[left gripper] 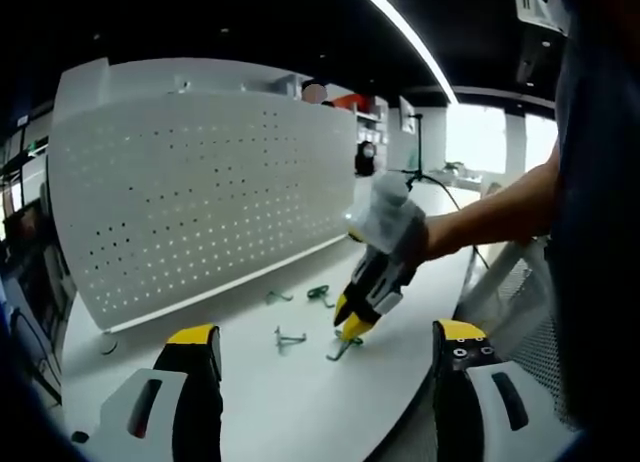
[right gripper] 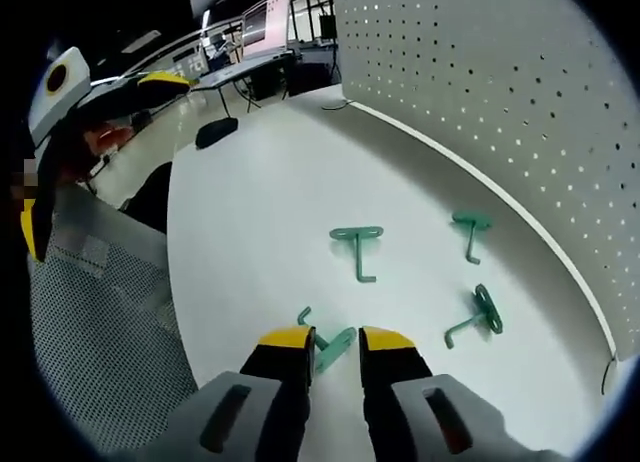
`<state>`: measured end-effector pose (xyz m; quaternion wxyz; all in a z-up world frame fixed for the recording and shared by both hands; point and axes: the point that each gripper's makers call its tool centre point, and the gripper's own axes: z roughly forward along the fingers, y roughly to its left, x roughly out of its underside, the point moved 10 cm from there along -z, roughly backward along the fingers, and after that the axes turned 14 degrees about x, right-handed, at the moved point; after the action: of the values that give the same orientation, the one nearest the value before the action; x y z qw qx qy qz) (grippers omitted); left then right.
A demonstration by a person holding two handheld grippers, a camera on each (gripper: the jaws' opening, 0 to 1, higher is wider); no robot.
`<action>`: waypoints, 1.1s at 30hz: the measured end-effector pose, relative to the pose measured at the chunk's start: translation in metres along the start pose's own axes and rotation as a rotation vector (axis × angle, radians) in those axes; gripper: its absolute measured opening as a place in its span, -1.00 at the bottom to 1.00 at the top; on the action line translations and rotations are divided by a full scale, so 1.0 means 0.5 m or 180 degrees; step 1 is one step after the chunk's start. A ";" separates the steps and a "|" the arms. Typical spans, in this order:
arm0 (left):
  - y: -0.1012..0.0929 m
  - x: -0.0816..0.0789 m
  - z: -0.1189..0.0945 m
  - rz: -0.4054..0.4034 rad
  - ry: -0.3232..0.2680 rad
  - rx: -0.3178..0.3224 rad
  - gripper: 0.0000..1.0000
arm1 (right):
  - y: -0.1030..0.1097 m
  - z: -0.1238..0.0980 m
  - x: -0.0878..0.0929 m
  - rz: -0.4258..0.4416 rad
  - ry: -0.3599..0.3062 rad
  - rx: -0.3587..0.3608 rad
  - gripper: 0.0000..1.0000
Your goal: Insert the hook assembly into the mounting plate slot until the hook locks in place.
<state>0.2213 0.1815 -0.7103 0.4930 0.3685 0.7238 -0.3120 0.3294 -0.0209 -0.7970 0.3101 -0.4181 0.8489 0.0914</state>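
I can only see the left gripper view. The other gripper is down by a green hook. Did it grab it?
Observer: The green hook sits between the right gripper's jaws. I cannot tell whether it is clamped.
Operator: Which hook is nearest the holey board?
Observer: The T-shaped hook lies flat, closest to the pegboard.
Operator: What's past the table's far end?
Observer: Desks with a lit monitor.

Black gripper (right gripper: 337, 344) jaws, yellow tips, grey housings.
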 end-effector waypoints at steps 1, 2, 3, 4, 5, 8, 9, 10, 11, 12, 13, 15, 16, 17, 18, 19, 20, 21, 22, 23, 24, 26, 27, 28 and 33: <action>0.000 0.000 0.000 -0.0002 -0.0002 -0.0001 0.78 | 0.000 0.001 0.000 0.0000 0.0007 0.0002 -0.68; 0.000 0.000 0.000 -0.0002 -0.0004 -0.0003 0.78 | 0.000 0.003 0.001 -0.0011 0.0020 0.0005 -0.68; 0.000 0.000 0.000 -0.0003 -0.0003 -0.0005 0.78 | 0.001 0.003 0.001 -0.0030 0.0023 0.0009 -0.69; 0.000 0.000 0.000 -0.0004 -0.0002 -0.0006 0.78 | 0.001 0.003 0.002 -0.0032 0.0025 0.0007 -0.69; 0.000 0.000 0.000 -0.0004 -0.0002 -0.0008 0.78 | 0.002 0.004 0.002 -0.0029 0.0028 0.0003 -0.69; 0.000 0.000 0.000 -0.0004 -0.0002 -0.0012 0.78 | 0.002 0.004 0.003 -0.0049 0.0048 0.0006 -0.71; 0.000 0.000 0.000 -0.0004 -0.0001 -0.0012 0.78 | 0.003 0.005 0.004 -0.0052 0.0049 0.0003 -0.72; 0.000 0.000 0.000 -0.0004 -0.0002 -0.0012 0.78 | 0.003 0.005 0.004 -0.0054 0.0049 0.0004 -0.72; 0.000 0.000 0.000 -0.0005 0.0000 -0.0012 0.78 | 0.002 0.005 0.004 -0.0056 0.0046 0.0005 -0.73; 0.000 0.000 -0.001 -0.0003 -0.0002 -0.0012 0.78 | 0.002 0.006 0.004 -0.0066 0.0047 0.0012 -0.74; 0.000 0.000 -0.001 -0.0003 -0.0003 -0.0012 0.77 | 0.001 0.006 0.004 -0.0079 0.0045 0.0016 -0.75; 0.000 0.000 -0.001 -0.0001 -0.0003 -0.0016 0.77 | 0.001 0.005 0.005 -0.0091 0.0043 0.0020 -0.78; 0.000 0.000 -0.001 -0.0003 -0.0005 -0.0015 0.77 | 0.001 0.005 0.005 -0.0089 0.0046 0.0018 -0.80; 0.000 0.000 -0.001 -0.0003 -0.0008 -0.0015 0.77 | 0.001 0.005 0.005 -0.0096 0.0044 0.0020 -0.81; 0.000 0.000 -0.001 -0.0002 -0.0008 -0.0014 0.77 | 0.000 0.004 0.005 -0.0110 0.0042 0.0029 -0.83; 0.000 0.000 -0.001 -0.0002 -0.0008 -0.0014 0.77 | 0.000 0.004 0.005 -0.0121 0.0046 0.0035 -0.83; 0.000 0.000 -0.001 0.0000 -0.0006 -0.0012 0.77 | 0.000 0.004 0.005 -0.0124 0.0048 0.0031 -0.84; 0.000 0.000 -0.001 -0.0001 -0.0005 -0.0011 0.77 | -0.001 0.004 0.005 -0.0143 0.0048 0.0032 -0.86; 0.000 0.000 -0.001 0.0000 -0.0005 -0.0010 0.77 | -0.002 0.003 0.006 -0.0162 0.0056 0.0044 -0.88; 0.000 0.000 -0.001 0.0001 -0.0008 -0.0009 0.77 | -0.003 0.003 0.006 -0.0186 0.0059 0.0052 -0.90; 0.000 0.000 -0.001 -0.0001 -0.0010 -0.0007 0.77 | -0.002 0.003 0.006 -0.0180 0.0061 0.0048 -0.90; 0.000 0.000 -0.001 -0.0001 -0.0011 -0.0006 0.77 | -0.002 0.003 0.006 -0.0167 0.0060 0.0039 -0.90; 0.000 0.000 -0.001 -0.0001 -0.0012 -0.0005 0.77 | -0.002 0.003 0.007 -0.0174 0.0065 0.0042 -0.89; 0.000 0.001 -0.001 -0.0003 -0.0012 -0.0004 0.77 | -0.001 0.004 0.007 -0.0189 0.0070 0.0046 -0.89; 0.000 0.000 -0.001 -0.0004 -0.0016 0.0005 0.77 | 0.003 0.007 0.005 -0.0286 0.0082 0.0070 -0.88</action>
<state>0.2211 0.1818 -0.7104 0.4943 0.3676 0.7226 -0.3137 0.3287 -0.0204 -0.8015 0.3075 -0.4535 0.8342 0.0626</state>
